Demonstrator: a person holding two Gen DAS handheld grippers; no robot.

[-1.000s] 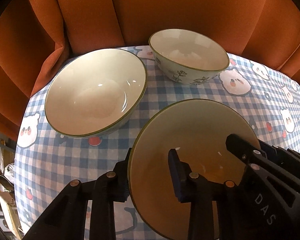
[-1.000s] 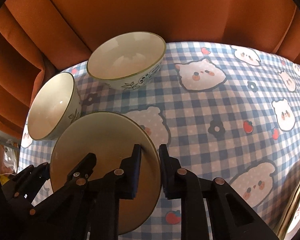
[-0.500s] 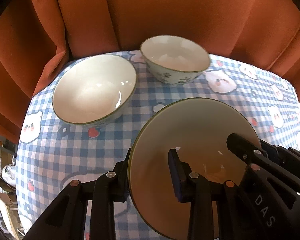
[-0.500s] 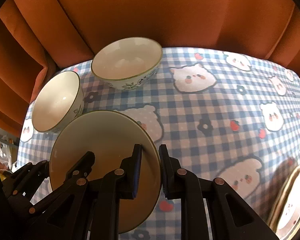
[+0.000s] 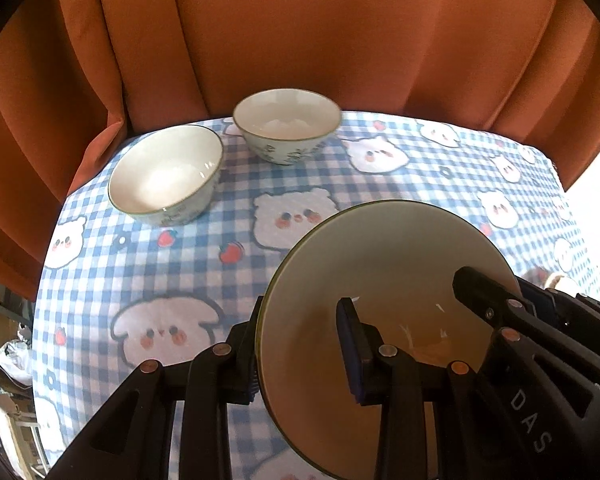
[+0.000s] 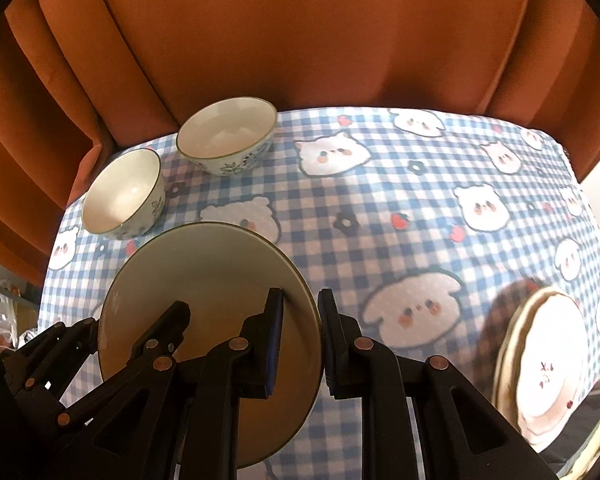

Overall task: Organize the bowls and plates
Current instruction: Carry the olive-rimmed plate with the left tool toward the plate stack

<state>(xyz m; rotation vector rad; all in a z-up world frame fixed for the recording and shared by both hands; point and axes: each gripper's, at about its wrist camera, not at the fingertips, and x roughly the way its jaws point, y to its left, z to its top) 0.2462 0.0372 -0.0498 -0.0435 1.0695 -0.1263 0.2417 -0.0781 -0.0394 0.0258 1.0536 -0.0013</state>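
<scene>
Two tools, left tool (image 5: pixel 300 344) and right tool (image 6: pixel 300 340), pinch one plate's (image 5: pixel 380 264) opposite rims above the table (image 6: pixel 380 208); keep your hands level.

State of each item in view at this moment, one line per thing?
held bowl: off the tablecloth, gripped at opposite rims.
left gripper: shut on its rim.
right gripper: shut on its rim.
near bowl: upright, empty.
far bowl: upright, empty.
plate stack: resting at the table edge.
</scene>
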